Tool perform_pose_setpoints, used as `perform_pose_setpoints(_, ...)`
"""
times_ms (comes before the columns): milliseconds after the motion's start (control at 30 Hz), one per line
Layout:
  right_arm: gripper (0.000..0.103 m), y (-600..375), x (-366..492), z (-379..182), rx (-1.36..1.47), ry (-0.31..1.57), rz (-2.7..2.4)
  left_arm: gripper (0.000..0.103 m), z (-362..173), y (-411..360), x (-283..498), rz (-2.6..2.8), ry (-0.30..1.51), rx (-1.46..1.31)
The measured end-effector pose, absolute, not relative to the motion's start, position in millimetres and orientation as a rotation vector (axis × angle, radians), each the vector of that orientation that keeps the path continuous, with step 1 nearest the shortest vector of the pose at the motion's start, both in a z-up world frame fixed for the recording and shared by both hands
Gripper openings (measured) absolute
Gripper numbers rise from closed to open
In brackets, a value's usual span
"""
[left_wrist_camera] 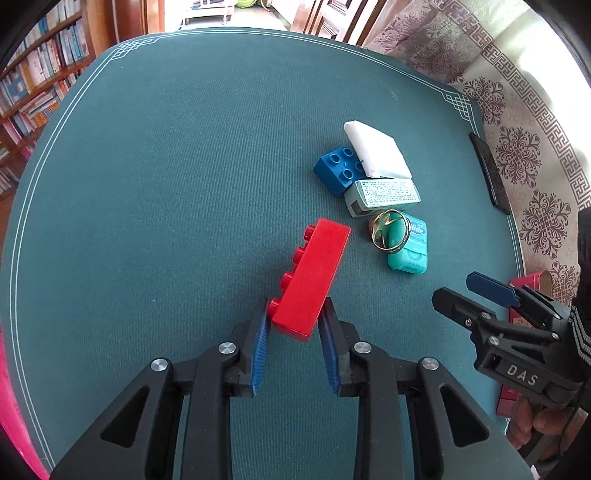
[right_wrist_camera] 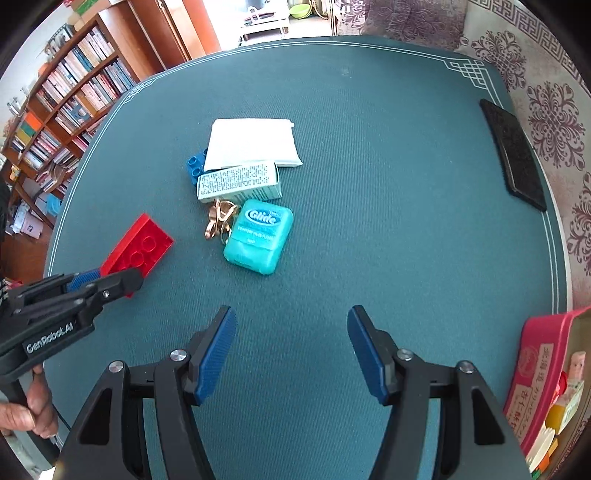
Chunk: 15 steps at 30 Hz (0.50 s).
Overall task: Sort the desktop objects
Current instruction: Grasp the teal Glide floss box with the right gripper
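A teal table mat with a thin white border line and knotwork corners covers the tabletop, over a pale tablecloth printed with purple floral medallions and a key-pattern band. At left, wooden bookshelves stand packed with books. Brown wooden door panels rise beyond the table's far edge, beside a doorway where bright daylight falls on a pale floor and white furniture
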State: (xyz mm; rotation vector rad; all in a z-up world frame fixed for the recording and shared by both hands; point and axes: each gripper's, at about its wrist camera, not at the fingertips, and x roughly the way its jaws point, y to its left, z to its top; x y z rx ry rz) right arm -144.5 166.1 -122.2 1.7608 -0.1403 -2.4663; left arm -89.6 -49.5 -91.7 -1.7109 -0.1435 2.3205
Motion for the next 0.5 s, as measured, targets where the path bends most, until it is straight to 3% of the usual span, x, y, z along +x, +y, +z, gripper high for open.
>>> perform_pose_setpoints(200,0.067,154,-169,-133,1.78,-0.143,-2.442,0.029,-89,-60,-81,2.333,-0.169,-1.715)
perform_pose_setpoints(500,0.067,132,-192,-145,1.767,0.001,-2.459,0.029,-86,-60,-81,2.343,-0.191,-1.721)
